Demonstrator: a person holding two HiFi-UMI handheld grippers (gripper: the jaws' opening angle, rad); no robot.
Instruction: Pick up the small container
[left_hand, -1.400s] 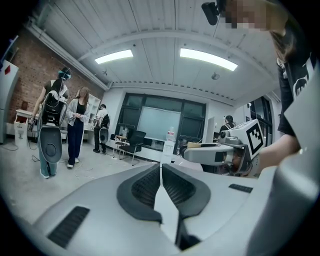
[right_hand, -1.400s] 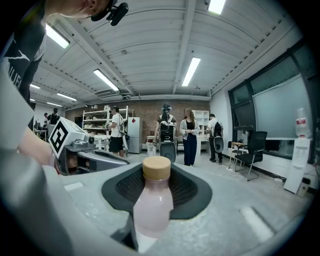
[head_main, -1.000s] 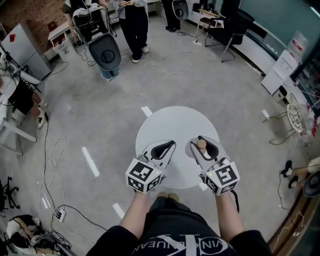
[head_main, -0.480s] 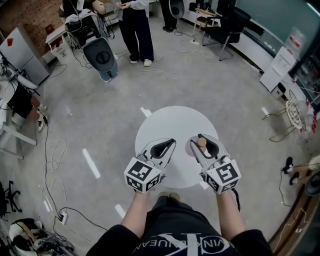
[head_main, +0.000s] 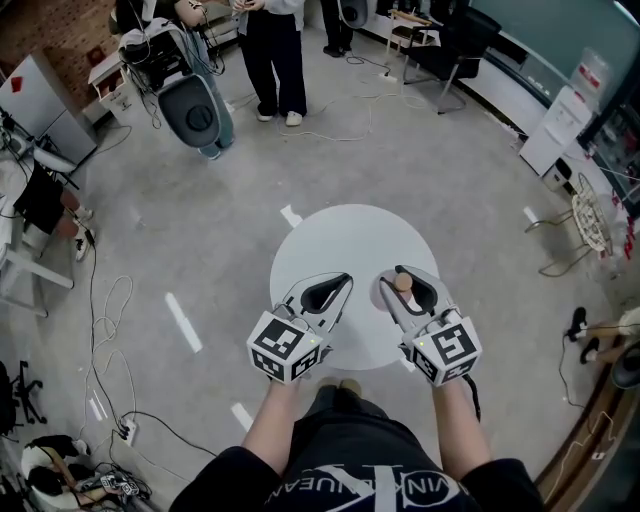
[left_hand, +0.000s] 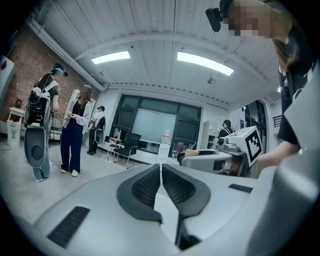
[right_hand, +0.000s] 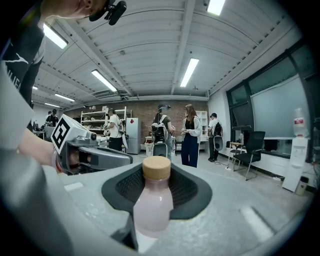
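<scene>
Grip made, lift pending: we hold the small container (right_hand: 153, 200), a pale pink bottle with a wooden cap (right_hand: 156, 167), clamped between the jaws of our right tool (head_main: 408, 278) over the near right part of the round white bench (head_main: 340, 232). The right gripper view shows the dark pads (right_hand: 192, 187) pressing on both sides of the bottle's body, with the cap upright above them. Our left tool (left_hand: 161, 172) waits just beside it over the near left part of the bench, its jaws together with nothing between them.

We judge the grasp to be made and the lift to be the step in hand. No view lets us tell whether the bottle's base has cleared the bench top. The next move, as we read it, calls for a straight rise with the grip kept firm and the tool steady, so that the smooth, rounded bottle neither slips down nor tips between the pads. Beyond the bench, people (head_main: 272, 55) stand well apart from us on the grey floor (head_main: 200, 230).
</scene>
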